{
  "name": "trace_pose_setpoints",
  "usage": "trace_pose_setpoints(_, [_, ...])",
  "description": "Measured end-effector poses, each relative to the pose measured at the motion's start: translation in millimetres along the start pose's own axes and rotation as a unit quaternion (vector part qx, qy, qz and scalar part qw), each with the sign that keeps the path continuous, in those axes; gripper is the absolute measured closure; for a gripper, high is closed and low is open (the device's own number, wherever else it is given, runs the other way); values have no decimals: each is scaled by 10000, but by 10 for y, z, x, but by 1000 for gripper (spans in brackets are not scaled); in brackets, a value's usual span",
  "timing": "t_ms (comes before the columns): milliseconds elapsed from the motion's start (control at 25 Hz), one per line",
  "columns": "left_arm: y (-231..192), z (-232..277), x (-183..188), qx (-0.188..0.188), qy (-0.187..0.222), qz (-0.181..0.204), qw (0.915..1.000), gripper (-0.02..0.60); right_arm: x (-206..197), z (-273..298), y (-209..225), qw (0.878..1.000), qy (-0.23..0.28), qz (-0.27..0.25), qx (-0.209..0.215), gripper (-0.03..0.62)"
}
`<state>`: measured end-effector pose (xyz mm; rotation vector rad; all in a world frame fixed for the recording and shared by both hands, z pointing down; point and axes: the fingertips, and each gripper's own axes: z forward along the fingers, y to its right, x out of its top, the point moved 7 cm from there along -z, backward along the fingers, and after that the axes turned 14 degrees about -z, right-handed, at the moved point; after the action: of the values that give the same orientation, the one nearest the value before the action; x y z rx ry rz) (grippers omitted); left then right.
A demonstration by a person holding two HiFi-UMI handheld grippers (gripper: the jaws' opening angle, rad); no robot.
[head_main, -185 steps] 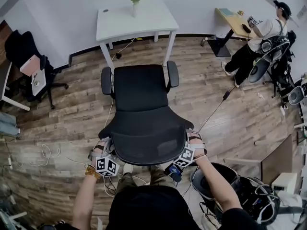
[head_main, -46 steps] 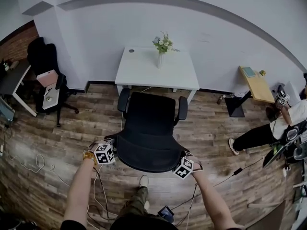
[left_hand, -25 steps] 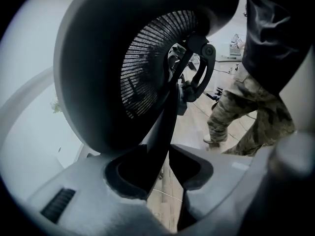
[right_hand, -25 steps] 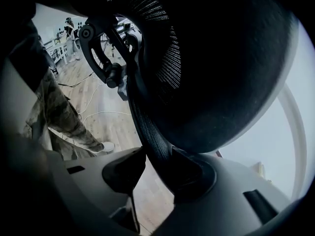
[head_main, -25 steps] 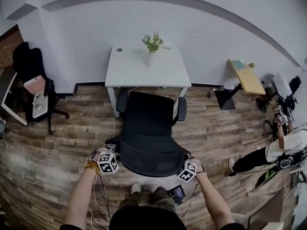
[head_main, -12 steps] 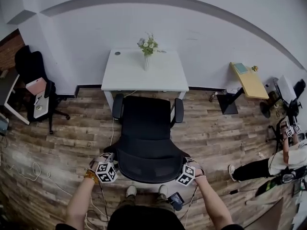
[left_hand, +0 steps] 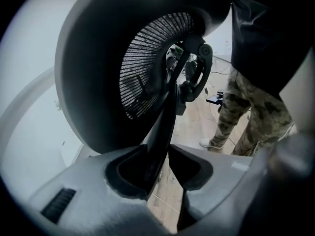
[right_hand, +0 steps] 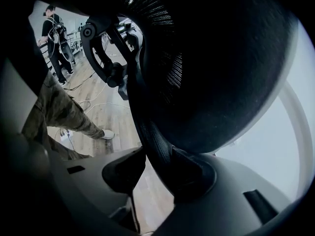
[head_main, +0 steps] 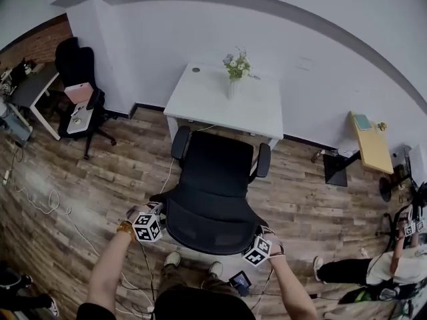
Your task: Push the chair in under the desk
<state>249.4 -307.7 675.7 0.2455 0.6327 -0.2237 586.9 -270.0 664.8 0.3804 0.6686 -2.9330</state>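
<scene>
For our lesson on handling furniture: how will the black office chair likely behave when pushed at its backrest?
The chair probably rolls easily on the smooth wood floor. Its mesh backrest may flex slightly. Pushed high up, it could swivel.

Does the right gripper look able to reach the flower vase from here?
Probably not: the right gripper grips the chair backrest, and the whole chair lies between it and the flower vase on the desk.

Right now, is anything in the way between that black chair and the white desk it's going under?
Nothing visible. The chair reaches the front edge of the desk. A thin cable trails beside the chair's left side, off its path. The space under the desk is hidden.
</scene>
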Motion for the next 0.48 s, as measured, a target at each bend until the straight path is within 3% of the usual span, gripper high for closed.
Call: trace_pose_setpoints(480, [36,165,176,289,-17,-312,9991,430,-237,52,215,9995,123,-291,-22,422])
